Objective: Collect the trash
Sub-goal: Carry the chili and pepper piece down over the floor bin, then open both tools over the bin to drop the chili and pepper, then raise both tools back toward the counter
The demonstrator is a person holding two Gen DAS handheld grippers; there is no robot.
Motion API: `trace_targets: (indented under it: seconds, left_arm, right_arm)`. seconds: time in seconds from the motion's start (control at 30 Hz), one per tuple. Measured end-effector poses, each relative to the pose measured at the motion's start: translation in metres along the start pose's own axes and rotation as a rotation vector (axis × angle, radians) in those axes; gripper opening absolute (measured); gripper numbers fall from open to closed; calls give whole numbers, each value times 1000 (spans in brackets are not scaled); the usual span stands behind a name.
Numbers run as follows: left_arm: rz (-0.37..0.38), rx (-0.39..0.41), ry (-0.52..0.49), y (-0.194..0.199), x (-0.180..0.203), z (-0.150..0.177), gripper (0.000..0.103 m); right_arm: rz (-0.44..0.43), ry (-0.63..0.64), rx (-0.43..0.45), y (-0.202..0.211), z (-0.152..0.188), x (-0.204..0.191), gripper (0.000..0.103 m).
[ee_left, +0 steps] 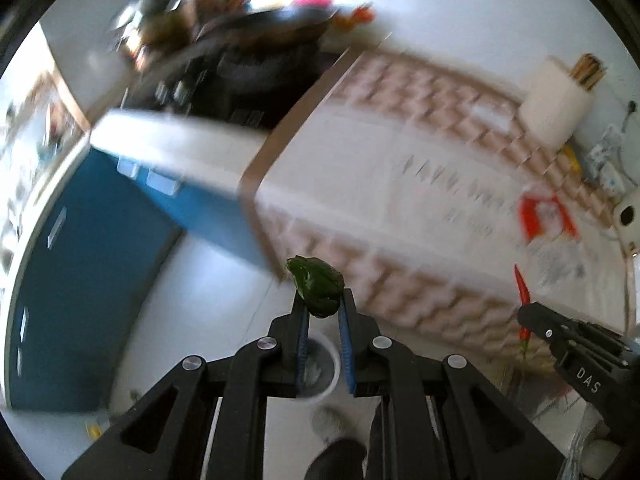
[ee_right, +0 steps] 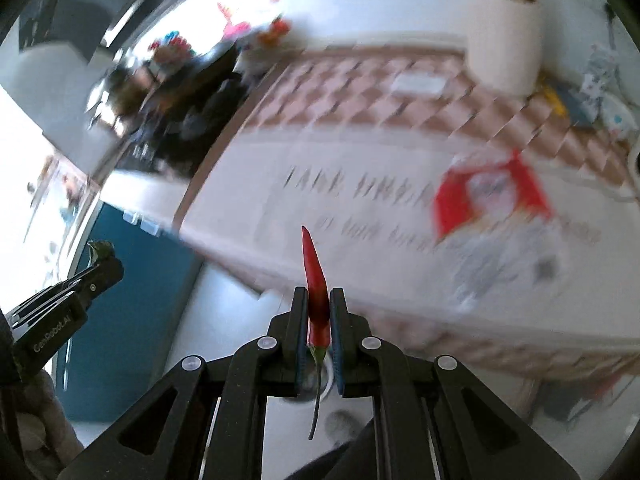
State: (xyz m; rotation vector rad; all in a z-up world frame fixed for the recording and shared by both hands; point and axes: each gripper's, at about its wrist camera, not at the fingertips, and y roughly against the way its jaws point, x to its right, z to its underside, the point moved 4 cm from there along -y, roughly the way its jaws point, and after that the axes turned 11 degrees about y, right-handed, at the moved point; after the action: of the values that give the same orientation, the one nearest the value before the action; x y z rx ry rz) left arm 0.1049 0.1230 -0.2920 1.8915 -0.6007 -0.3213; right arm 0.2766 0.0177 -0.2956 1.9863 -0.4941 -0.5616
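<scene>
My left gripper (ee_left: 322, 300) is shut on a dark green pepper piece (ee_left: 316, 285), held in the air beyond the table corner. A white round bin (ee_left: 325, 376) stands on the floor below it, partly hidden by the fingers. My right gripper (ee_right: 319, 300) is shut on a red chili pepper (ee_right: 315, 288) with its green stem hanging down. The right gripper with the chili also shows in the left wrist view (ee_left: 524, 312). The left gripper shows at the left of the right wrist view (ee_right: 102, 258). A red and white wrapper (ee_right: 490, 196) lies on the table.
The table (ee_right: 360, 152) has a patterned cloth with a checkered border. A white holder with sticks (ee_right: 504, 28) stands at its far side. Small items and cables (ee_left: 608, 168) lie at the right edge. A blue cabinet (ee_left: 80, 280) stands left of the table. Background is blurred.
</scene>
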Motion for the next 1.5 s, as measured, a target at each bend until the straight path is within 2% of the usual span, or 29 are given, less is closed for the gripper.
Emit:
trace_targets:
  seconds: [0.2, 0.33, 0.53, 0.7, 0.8, 0.93, 1.03, 1.07, 1.13, 1.17, 1.2, 1.3, 1.37, 1.43, 1.5]
  left_arm:
    - [25, -229, 158, -91, -73, 67, 11]
    - [57, -375, 260, -174, -109, 112, 11]
    - [87, -545, 374, -305, -143, 173, 12]
    - [77, -611, 400, -392, -159, 212, 12]
    - [58, -633, 386, -424, -165, 229, 12]
    - [43, -650, 395, -446, -177, 240, 14]
    - [28, -659, 432, -453, -187, 245, 15]
    - [24, -662, 447, -452, -191, 245, 21]
    - [8, -648, 463, -452, -197, 245, 54]
    - [-15, -629, 465, -449, -201, 244, 85]
    - [-35, -609, 468, -444, -205, 242, 98]
    - [-86, -592, 456, -434, -211, 241, 98]
    - [-105, -577, 451, -427, -213, 240, 98]
    - [-140, -550, 446, -417, -216, 238, 98]
    - [-171, -514, 434, -403, -220, 234, 98]
  right_arm:
    - [-87, 56, -206, -86, 74, -62, 11]
    - [-117, 67, -327, -156, 119, -82, 11]
    - [-130, 76, -437, -277, 184, -95, 11]
    - [-145, 71, -506, -377, 228, -95, 11]
    - [-141, 101, -540, -438, 248, -93, 11]
    - [-136, 149, -585, -492, 268, -96, 11]
    - [-147, 175, -617, -516, 279, -97, 11]
    - [-150, 177, -626, -520, 280, -100, 11]
    - [-153, 175, -646, -528, 285, -101, 12]
    - [-151, 177, -657, -530, 286, -100, 12]
    - [-151, 179, -665, -533, 287, -101, 15]
    - [-144, 180, -670, -531, 287, -102, 49]
    - [-122, 205, -652, -525, 283, -104, 59]
    - [-100, 244, -639, -519, 279, -108, 85]
    - [-93, 262, -630, -511, 275, -110, 98]
